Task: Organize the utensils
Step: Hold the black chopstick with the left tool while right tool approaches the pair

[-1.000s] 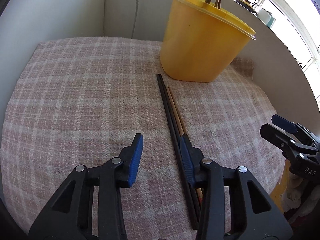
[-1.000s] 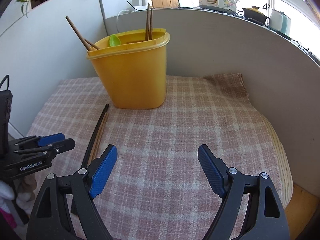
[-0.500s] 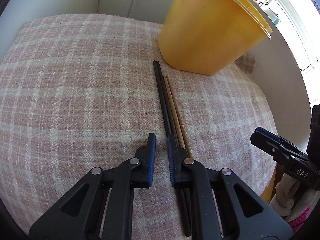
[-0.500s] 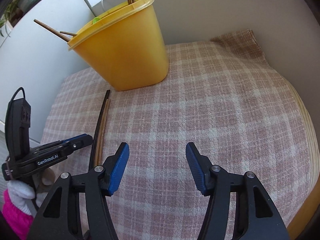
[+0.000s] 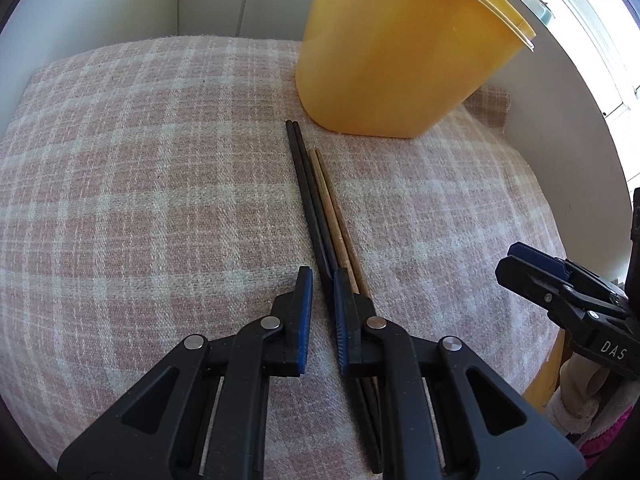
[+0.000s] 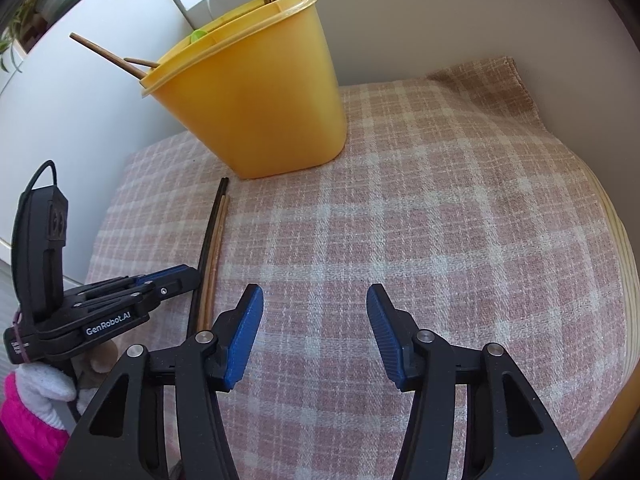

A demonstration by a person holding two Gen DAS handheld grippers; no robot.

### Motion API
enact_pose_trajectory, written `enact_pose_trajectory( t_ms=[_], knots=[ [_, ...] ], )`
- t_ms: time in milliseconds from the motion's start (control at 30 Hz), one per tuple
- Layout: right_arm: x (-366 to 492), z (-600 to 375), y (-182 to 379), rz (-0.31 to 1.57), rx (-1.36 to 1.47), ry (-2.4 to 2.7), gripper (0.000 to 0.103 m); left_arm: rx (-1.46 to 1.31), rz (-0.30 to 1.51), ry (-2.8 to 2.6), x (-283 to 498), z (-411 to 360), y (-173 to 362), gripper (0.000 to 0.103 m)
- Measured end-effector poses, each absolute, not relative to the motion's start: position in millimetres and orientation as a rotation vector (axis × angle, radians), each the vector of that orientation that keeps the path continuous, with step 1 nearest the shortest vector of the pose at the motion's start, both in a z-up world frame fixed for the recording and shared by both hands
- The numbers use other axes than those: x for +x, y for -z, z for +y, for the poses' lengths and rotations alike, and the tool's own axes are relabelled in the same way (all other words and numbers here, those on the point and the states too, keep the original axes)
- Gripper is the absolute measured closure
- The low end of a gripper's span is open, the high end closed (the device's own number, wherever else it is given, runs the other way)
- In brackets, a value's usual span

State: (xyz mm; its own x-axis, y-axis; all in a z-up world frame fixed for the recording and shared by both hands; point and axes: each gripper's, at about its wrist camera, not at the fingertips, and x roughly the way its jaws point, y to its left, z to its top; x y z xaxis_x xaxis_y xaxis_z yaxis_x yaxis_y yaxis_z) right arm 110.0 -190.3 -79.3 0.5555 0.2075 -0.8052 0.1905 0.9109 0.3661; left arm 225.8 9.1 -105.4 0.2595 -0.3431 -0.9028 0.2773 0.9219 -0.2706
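Note:
Two black chopsticks [image 5: 310, 200] and two light wooden chopsticks [image 5: 332, 208] lie side by side on the pink checked cloth [image 5: 140, 200], pointing at the yellow holder [image 5: 396, 52]. My left gripper [image 5: 320, 284] is low over the cloth, jaws nearly closed with a narrow gap, and the black chopsticks run under its right finger. It also shows in the right wrist view [image 6: 176, 280]. My right gripper [image 6: 314, 312] is open and empty above the cloth, right of the chopsticks [image 6: 212, 240]. The holder [image 6: 264, 108] has several chopsticks and a green utensil inside.
A white curved wall [image 6: 480, 20] rings the back and right of the table. A white cabinet [image 6: 80, 92] stands to the left. The table's wooden edge [image 6: 624, 280] shows on the right.
My left gripper's jaws have narrowed from wide open to a small gap and moved forward along the chopsticks. My right gripper tilted down and narrowed slightly.

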Motion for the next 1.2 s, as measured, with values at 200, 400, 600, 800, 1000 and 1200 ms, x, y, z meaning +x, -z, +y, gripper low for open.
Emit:
enact_pose_trajectory(
  t_ms=[200,400,600,800,1000,1200],
  knots=[
    [111,-188,79,0.993,0.437,-0.017,0.051,-0.058,1.237,0.426,229,8,109,0.094],
    [113,-189,78,0.993,0.453,-0.013,0.053,-0.003,1.229,0.419,231,-6,109,0.094],
    [114,-192,75,1.000,0.452,-0.016,0.060,0.026,1.212,0.424,233,-12,112,0.099],
    [129,-174,79,1.048,0.432,-0.073,0.062,-0.018,1.215,0.417,234,2,111,0.100],
    [148,-160,88,1.103,0.460,-0.108,0.071,-0.046,1.215,0.415,237,-2,115,0.100],
    [150,-163,88,1.108,0.470,-0.085,0.071,0.043,1.196,0.421,245,-29,121,0.100]
  ],
)
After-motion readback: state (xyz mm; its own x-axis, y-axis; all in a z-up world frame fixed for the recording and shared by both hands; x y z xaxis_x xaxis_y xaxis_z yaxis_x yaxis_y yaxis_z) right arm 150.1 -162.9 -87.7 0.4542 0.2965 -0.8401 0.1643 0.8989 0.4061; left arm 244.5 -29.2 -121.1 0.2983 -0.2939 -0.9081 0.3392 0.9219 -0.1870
